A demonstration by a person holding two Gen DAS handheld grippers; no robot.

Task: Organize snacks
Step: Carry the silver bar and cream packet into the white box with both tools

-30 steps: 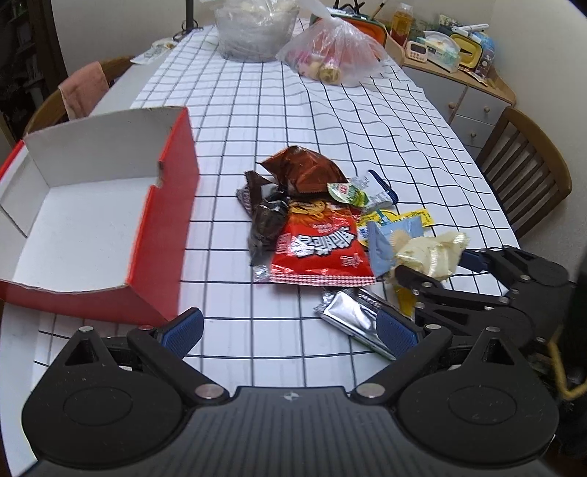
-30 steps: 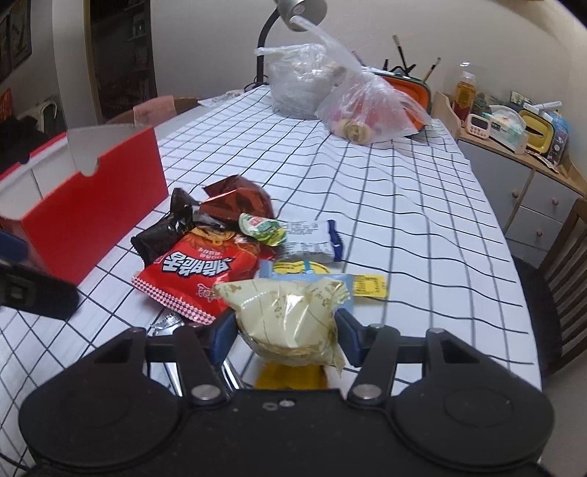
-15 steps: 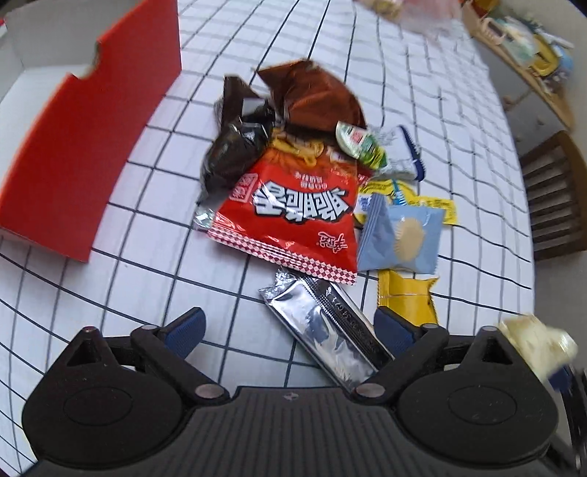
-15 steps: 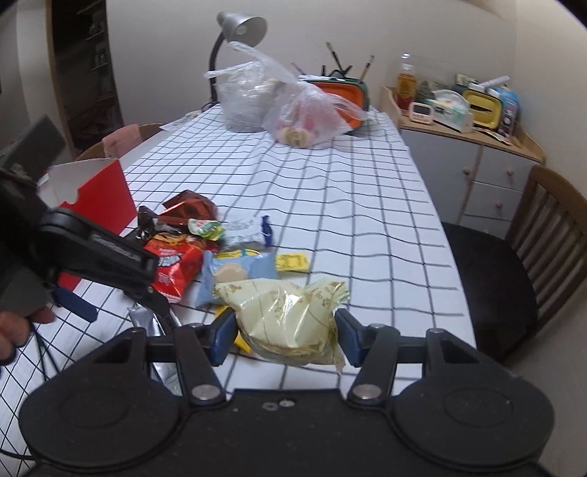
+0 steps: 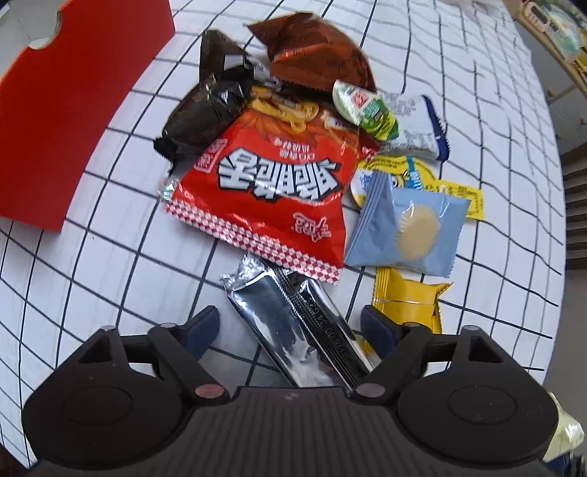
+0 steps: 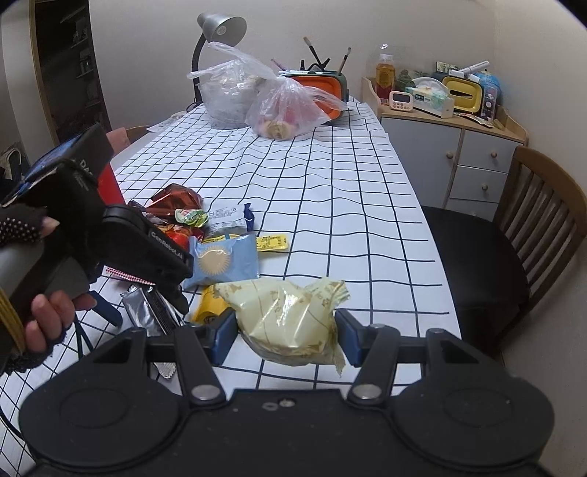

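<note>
- Left tongs [image 5: 290, 328]: pointing down over the snack pile, blue pads either side of a crinkled silver foil bar wrapper [image 5: 293, 323]; the jaws have just been closing in but the pads stand clear of the foil, nothing gripped.
- Right tongs [image 6: 284, 330]: clamped on a pale yellow crumpled plastic snack packet [image 6: 290, 321], held above the surface near its right edge.
- Surface [image 6: 330, 190]: white cloth with a dark grid.
- Red glossy noodle-snack bag with white lettering [image 5: 271, 194]: middle of the pile, its lower edge overlapping the top end of the foil bar.
- Light blue square pouch showing a round biscuit [image 5: 407, 227]: just right of the red bag, lying over a yellow printed sachet [image 5: 458, 194].
- Yellow folded packet [image 5: 407, 301]: close beside the left tongs' right pad.
- Black shiny wrapper [image 5: 209, 106] and brown foil bag [image 5: 315, 55]: at the far end of the pile.
- Green-and-white small pack [image 5: 367, 110] on a white blue-edged wrapper [image 5: 418, 128].
- Red cardboard box with white inside [image 5: 66, 110]: left of the pile.
- Two clear plastic bags [image 6: 256, 99], grey desk lamp [image 6: 220, 29], wooden chair [image 6: 532, 227]: far end and right side.
</note>
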